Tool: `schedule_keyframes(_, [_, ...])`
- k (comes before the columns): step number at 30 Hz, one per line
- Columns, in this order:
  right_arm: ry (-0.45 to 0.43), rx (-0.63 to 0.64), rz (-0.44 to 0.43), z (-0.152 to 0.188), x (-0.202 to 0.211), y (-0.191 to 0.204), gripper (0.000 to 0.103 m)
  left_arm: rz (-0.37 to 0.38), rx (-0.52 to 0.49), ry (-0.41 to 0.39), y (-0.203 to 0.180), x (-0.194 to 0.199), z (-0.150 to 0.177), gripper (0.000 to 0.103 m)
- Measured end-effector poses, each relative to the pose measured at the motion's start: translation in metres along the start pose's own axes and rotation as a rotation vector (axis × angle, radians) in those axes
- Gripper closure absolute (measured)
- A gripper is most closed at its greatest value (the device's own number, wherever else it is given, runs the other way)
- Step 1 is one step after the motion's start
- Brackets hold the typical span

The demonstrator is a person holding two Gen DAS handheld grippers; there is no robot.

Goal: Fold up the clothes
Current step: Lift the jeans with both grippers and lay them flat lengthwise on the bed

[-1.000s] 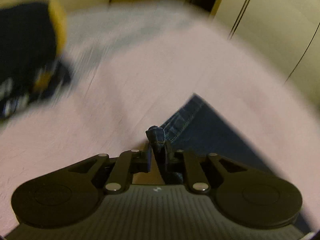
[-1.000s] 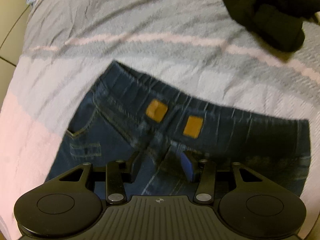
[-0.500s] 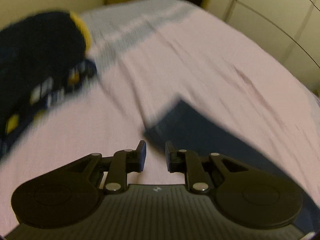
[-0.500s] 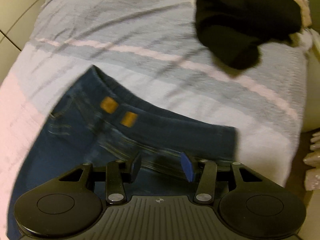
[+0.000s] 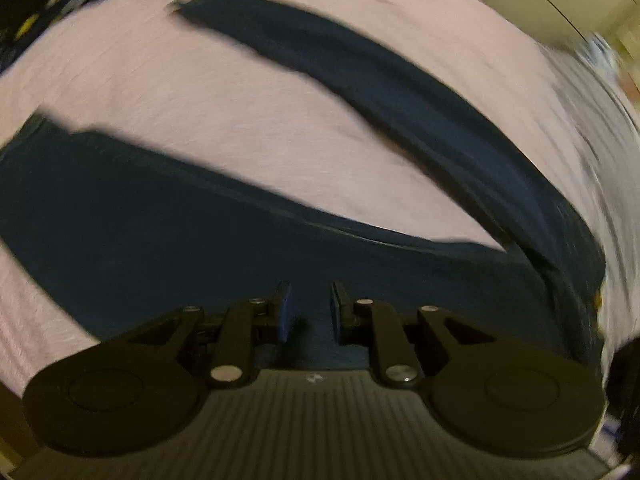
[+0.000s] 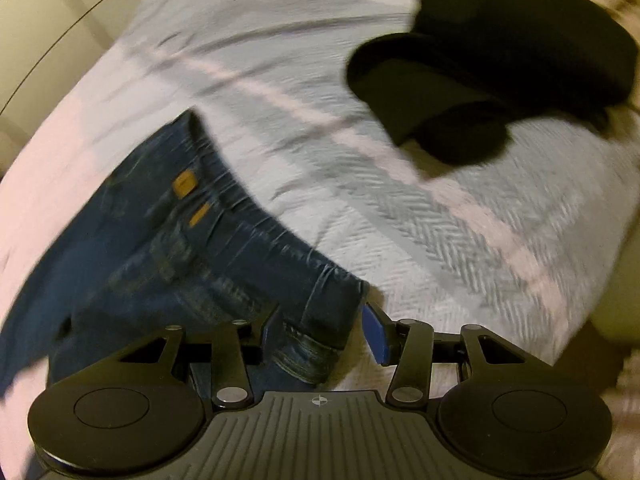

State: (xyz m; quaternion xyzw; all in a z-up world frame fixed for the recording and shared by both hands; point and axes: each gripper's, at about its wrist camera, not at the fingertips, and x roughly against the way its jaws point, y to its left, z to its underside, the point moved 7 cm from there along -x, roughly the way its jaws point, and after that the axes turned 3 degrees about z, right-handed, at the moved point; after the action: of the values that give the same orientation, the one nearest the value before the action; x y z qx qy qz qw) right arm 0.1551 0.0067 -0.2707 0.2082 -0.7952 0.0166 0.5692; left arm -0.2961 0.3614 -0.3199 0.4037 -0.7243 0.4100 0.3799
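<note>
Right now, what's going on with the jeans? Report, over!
Left gripper open, empty, above the jeans. Right gripper open over the waistband corner. Legs spread on the bed. Black garment off to the side.

Dim, warm yellowish indoor light falls on both views, with no glare. Motion blur smears the jeans (image 5: 400,92) and the bed (image 6: 460,220), worst toward the edges. Fisheye distortion bends the bed's outline, and the frame corners go dark.
</note>
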Motion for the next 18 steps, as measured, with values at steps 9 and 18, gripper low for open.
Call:
schedule_keyframes(9, [0.005, 0.212, -0.202, -0.016, 0.006, 0.010, 0.055, 0.059, -0.244, -0.025, -0.140, -0.007, 0.025, 0.088])
schedule_keyframes(18, [0.020, 0.258, -0.289, -0.065, -0.042, 0.051, 0.056, 0.115, -0.385, -0.020, -0.211, -0.057, -0.006, 0.088])
